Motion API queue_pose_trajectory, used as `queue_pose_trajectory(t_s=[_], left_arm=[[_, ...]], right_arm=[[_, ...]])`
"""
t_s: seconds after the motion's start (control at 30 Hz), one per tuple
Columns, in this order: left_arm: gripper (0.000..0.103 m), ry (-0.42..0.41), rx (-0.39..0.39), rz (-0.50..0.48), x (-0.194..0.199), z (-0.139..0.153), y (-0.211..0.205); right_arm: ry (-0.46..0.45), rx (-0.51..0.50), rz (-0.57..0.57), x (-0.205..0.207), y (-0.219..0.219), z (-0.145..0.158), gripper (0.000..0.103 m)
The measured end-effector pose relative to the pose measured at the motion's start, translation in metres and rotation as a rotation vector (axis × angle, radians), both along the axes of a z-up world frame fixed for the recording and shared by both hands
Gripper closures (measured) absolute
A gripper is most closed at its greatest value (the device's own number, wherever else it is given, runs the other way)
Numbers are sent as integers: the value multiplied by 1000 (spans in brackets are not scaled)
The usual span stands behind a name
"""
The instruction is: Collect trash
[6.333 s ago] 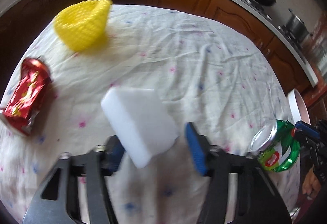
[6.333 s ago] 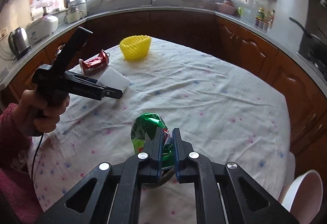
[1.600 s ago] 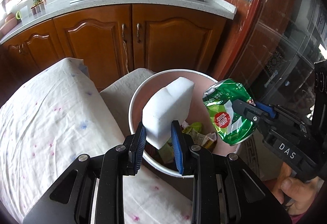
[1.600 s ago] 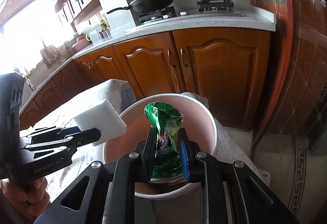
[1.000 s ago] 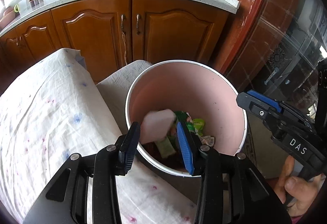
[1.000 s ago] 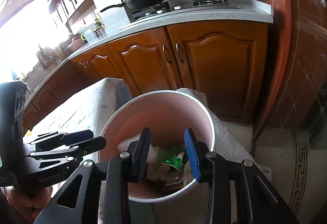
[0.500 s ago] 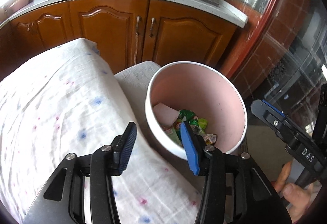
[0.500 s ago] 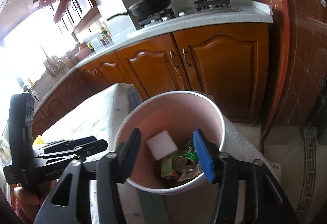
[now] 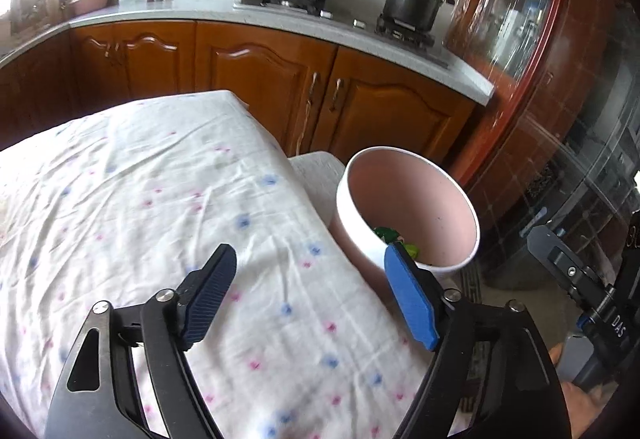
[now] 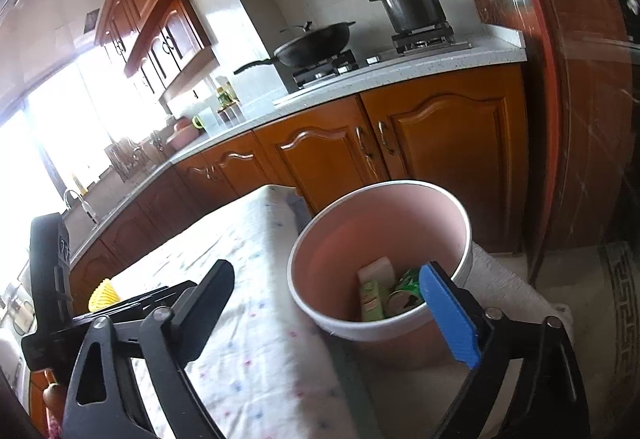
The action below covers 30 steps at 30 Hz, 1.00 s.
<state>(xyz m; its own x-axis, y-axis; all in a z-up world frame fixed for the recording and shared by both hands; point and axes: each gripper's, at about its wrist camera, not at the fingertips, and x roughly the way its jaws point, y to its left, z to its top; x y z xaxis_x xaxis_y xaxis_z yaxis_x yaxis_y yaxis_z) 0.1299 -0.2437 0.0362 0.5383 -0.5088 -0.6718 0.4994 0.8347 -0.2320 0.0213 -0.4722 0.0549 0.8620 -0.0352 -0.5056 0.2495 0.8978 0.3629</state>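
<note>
Nearest, two grippers: the left gripper (image 9: pixel 308 295) and right gripper (image 10: pixel 332 303), jaws just spread wide, nothing between them. Beyond, one round pink bin (image 10: pixel 460 215) beside the wrinkled dotted tablecloth (image 9: pixel 140 199) holds one white foam block (image 10: pixel 376 266) and one crushed green can (image 10: pixel 404 297), partly hidden. One yellow mesh basket (image 10: pixel 102 295) peeks, cut off.

Bin (image 10: pixel 380 327) just beside table (image 9: pixel 160 199) edge, on the cabinet (image 9: pixel 256 79) side; sponge (image 10: pixel 378 269) and can (image 10: pixel 402 299) inside bin; basket (image 10: pixel 103 294) on table, well apart from bin.
</note>
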Motion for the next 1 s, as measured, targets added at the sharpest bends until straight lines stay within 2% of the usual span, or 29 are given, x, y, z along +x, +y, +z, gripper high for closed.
queue_pose_trajectory(t_s=[0.17,0.4,0.73,0.93,1.0], left_arm=[[17,-17,-57,30,-19,0,31],[12,-53,-73,92,-42,-2,73],[10,-115,-53,153,-65,-7,110],[9,-176,-49,160,-80,4,116],[2,-212,-51,150,-88,8,116]], right_arm=[[-62,-27,-11,-22,25,5,4],[-145,-76,-14,-45,61,7,1],[-158,-141,2,-60,99,-1,1],[-175,-203,-4,-68,115,6,0],[-181,-223,-3,-71,119,12,0]])
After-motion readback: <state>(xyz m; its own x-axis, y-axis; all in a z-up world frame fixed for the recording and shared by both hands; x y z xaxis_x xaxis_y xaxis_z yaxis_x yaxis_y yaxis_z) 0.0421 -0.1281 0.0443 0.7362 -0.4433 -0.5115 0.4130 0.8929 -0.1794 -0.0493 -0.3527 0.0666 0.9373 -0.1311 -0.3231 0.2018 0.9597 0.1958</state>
